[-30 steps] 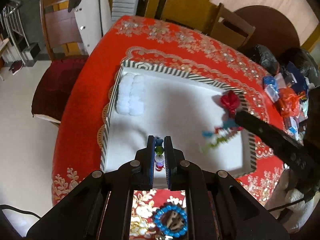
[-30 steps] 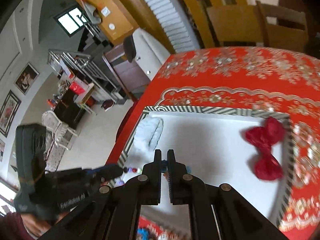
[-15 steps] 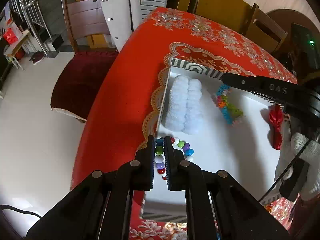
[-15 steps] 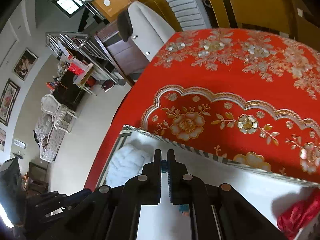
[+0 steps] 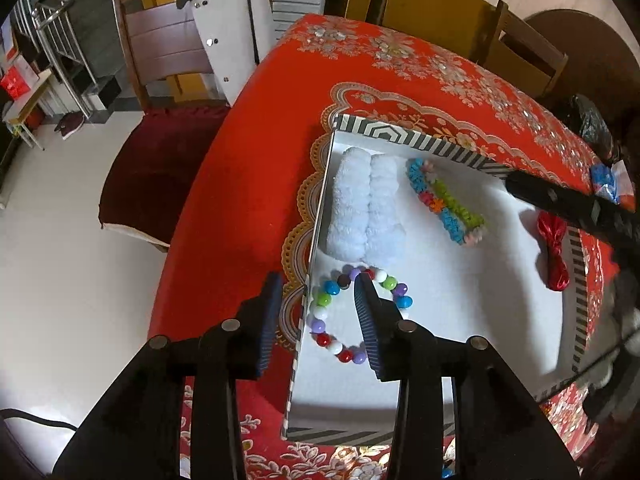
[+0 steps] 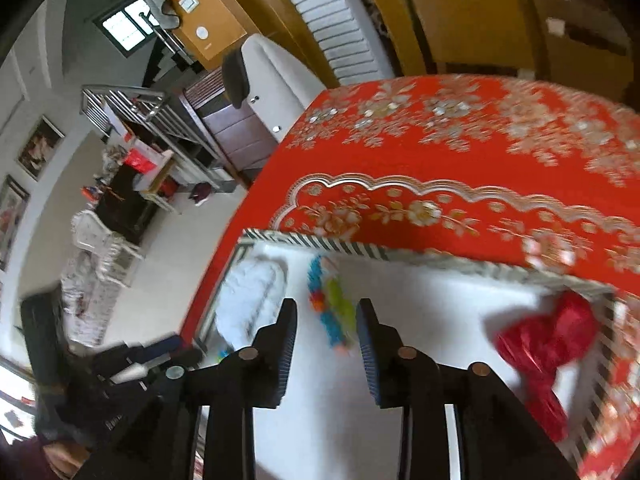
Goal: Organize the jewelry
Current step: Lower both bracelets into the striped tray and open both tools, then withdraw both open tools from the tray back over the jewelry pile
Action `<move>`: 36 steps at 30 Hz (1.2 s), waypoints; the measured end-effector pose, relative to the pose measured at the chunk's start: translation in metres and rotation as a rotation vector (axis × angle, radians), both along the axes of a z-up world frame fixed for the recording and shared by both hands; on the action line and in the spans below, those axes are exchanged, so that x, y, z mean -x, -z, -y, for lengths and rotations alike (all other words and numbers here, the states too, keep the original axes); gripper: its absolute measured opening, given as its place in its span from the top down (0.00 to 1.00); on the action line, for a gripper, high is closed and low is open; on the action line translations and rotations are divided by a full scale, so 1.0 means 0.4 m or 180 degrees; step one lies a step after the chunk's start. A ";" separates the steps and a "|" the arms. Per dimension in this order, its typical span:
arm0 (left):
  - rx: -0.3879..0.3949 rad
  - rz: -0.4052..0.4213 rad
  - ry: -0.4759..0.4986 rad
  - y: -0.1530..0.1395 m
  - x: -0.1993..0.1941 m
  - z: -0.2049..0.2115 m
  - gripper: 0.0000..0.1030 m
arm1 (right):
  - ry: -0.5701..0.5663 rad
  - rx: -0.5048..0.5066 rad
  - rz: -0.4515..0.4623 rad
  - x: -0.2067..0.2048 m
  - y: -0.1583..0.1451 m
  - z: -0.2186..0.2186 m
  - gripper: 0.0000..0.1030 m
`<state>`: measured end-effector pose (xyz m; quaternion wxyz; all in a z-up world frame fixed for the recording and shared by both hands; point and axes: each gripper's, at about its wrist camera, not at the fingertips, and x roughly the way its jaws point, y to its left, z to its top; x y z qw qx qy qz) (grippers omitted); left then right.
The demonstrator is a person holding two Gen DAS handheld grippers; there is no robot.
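A white tray with a striped rim [image 5: 408, 136] lies on the red tablecloth. In it lie a multicoloured bead bracelet [image 5: 394, 282], a white fluffy scrunchie [image 5: 366, 216], a flower-link bracelet [image 5: 446, 200] and a red bow [image 5: 554, 248]. My left gripper [image 5: 318, 280] has its jaws opening, astride the tray's left wall and the bead bracelet's left side, pads off the beads. My right gripper [image 6: 326, 304] also has its jaws opening above the flower-link bracelet [image 6: 338, 312], which lies loose on the tray floor. Its arm [image 5: 560, 200] crosses the tray's far right corner.
The table's edge drops to the floor just left of the tray. A wooden chair [image 5: 160, 64] with a white garment stands beyond that edge. Coloured packets [image 5: 612, 180] clutter the table's right side. The red bow [image 6: 548, 344] sits by the tray's right rim [image 6: 608, 320].
Both grippers were shut on their bracelets and now stand apart. The bead bracelet lies released in the tray's near left corner, the flower-link bracelet beside the scrunchie. The right gripper has pulled back.
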<state>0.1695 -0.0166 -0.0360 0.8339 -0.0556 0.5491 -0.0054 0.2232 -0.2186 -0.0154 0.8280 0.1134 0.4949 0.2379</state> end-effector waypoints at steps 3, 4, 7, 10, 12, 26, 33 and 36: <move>-0.0019 0.0077 0.0036 -0.019 0.018 0.006 0.63 | 0.0076 0.0139 0.0119 0.081 -0.022 0.010 0.67; -0.0039 0.0101 0.0054 -0.025 0.025 0.009 0.62 | 0.0096 0.0160 0.0146 0.092 -0.024 0.009 0.67; -0.0168 0.0206 0.0093 -0.050 0.049 0.020 0.61 | 0.0160 0.0209 0.0257 0.156 -0.045 0.016 0.67; -0.0252 0.0327 0.0096 -0.082 0.082 0.025 0.61 | 0.0225 0.0268 0.0365 0.217 -0.067 0.021 0.67; -0.0254 0.0362 0.0103 -0.097 0.103 0.029 0.61 | 0.0262 0.0309 0.0438 0.258 -0.087 0.025 0.65; -0.0324 0.0617 0.0220 -0.165 0.289 0.054 0.60 | 0.0472 0.0300 0.0585 0.466 -0.150 0.074 0.59; -0.0295 0.0669 0.0246 -0.172 0.369 0.060 0.50 | 0.0523 0.0337 0.0625 0.579 -0.138 0.078 0.59; -0.0234 0.0713 0.0251 -0.175 0.400 0.061 0.40 | 0.0524 0.0334 0.0594 0.617 -0.133 0.080 0.59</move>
